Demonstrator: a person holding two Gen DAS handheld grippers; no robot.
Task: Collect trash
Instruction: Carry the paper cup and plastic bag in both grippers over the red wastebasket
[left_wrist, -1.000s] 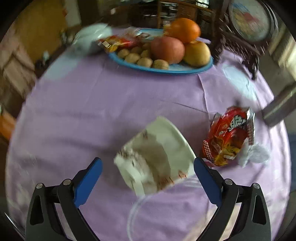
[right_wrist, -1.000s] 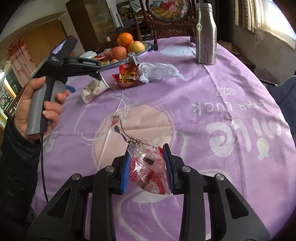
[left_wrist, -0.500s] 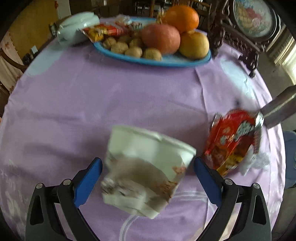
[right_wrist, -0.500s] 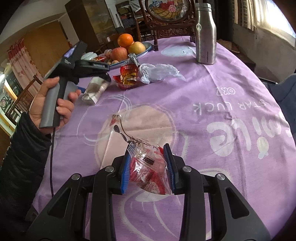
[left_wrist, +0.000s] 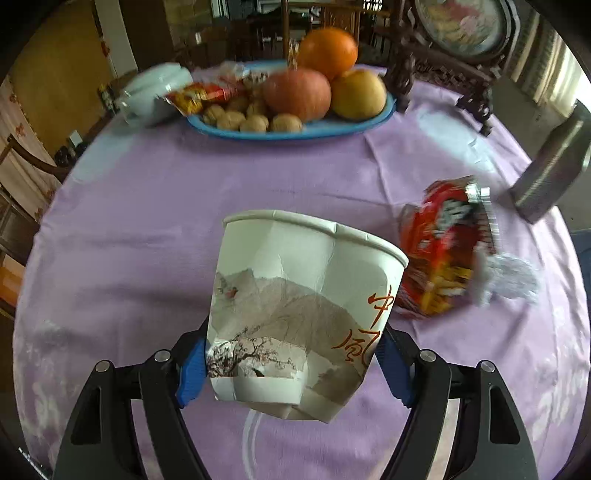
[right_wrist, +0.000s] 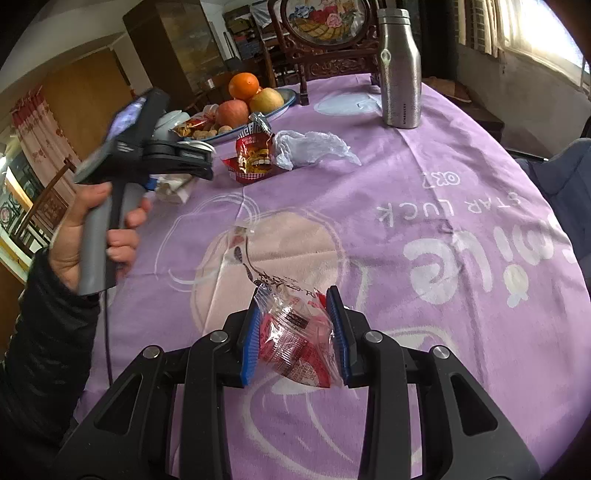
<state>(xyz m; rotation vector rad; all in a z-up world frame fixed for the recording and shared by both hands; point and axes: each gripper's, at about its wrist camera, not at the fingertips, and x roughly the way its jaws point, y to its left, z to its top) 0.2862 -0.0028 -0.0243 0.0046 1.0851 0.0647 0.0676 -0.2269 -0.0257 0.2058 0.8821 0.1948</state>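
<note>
My left gripper (left_wrist: 291, 369) is shut on a crumpled white paper cup (left_wrist: 299, 302) with a printed landscape, its rim pointing away. The cup also shows in the right wrist view (right_wrist: 173, 184) under the left gripper's body (right_wrist: 155, 155). My right gripper (right_wrist: 293, 336) is shut on a clear and red plastic wrapper (right_wrist: 291, 332) low over the purple tablecloth (right_wrist: 406, 184). A red snack bag (left_wrist: 443, 251) lies right of the cup, with a crumpled clear plastic bag (left_wrist: 506, 280) beside it; both show in the right wrist view, the snack bag (right_wrist: 253, 155) and the plastic bag (right_wrist: 310, 147).
A blue fruit plate (left_wrist: 295, 129) with an orange, apples and walnuts stands at the table's far side, next to a white lidded bowl (left_wrist: 151, 96). A steel bottle (right_wrist: 400, 70) stands at the far right. A carved wooden stand (right_wrist: 321, 40) is behind the plate.
My left gripper has closed its jaws on the paper cup, which was lying loose between open jaws before. The right gripper has kept still with the wrapper.
</note>
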